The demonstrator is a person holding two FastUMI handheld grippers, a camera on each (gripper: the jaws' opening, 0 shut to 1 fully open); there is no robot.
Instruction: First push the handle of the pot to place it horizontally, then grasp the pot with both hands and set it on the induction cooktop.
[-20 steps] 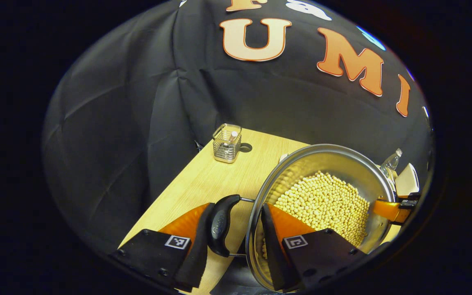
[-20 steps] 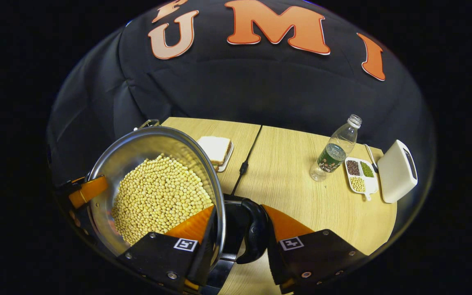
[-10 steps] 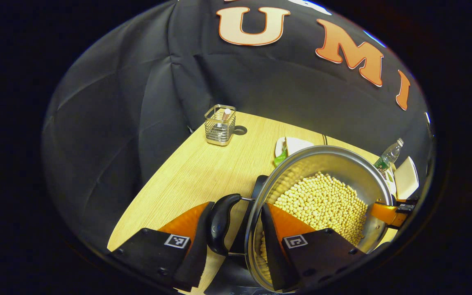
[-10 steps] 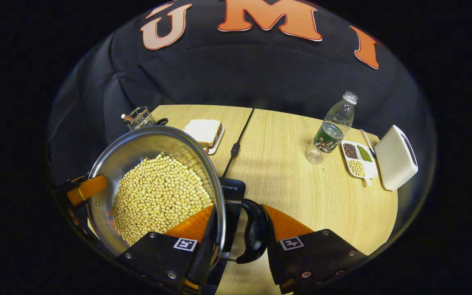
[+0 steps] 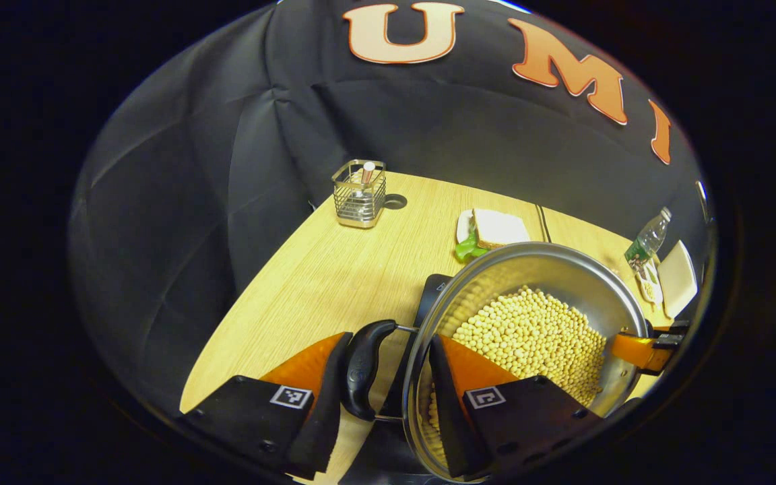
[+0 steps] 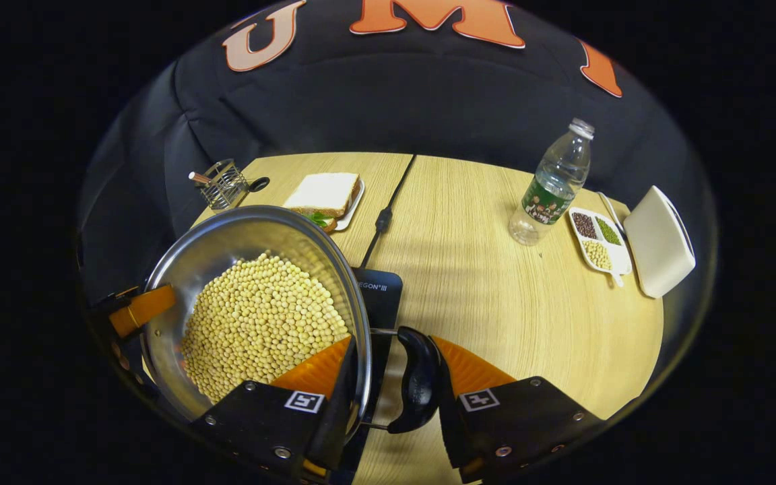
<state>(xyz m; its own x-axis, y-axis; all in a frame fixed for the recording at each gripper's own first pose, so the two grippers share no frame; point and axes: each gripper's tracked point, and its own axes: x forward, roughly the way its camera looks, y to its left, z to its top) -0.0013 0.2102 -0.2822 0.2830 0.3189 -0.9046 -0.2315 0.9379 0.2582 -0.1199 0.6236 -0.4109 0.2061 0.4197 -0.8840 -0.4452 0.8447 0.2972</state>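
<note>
Both views look down close, seemingly sharing the pot (image 5: 529, 283) (image 6: 226, 249).

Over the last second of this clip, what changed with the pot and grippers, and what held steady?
The pot, full of beans, was carried along above the table: more of the table and the black induction cooktop have come into view beneath it, and the sandwich plate emerged from behind the rim. Unchanged: the left gripper and right gripper stay clamped across rim and side handle; the bottle and utensil holder did not move.

A silver pot (image 6: 226, 242) filled with pale yellow beans (image 6: 260, 316) is seen at lower left; a light wood-grain table (image 6: 496, 303) and black cooktop (image 6: 381, 296) at centre.
</note>
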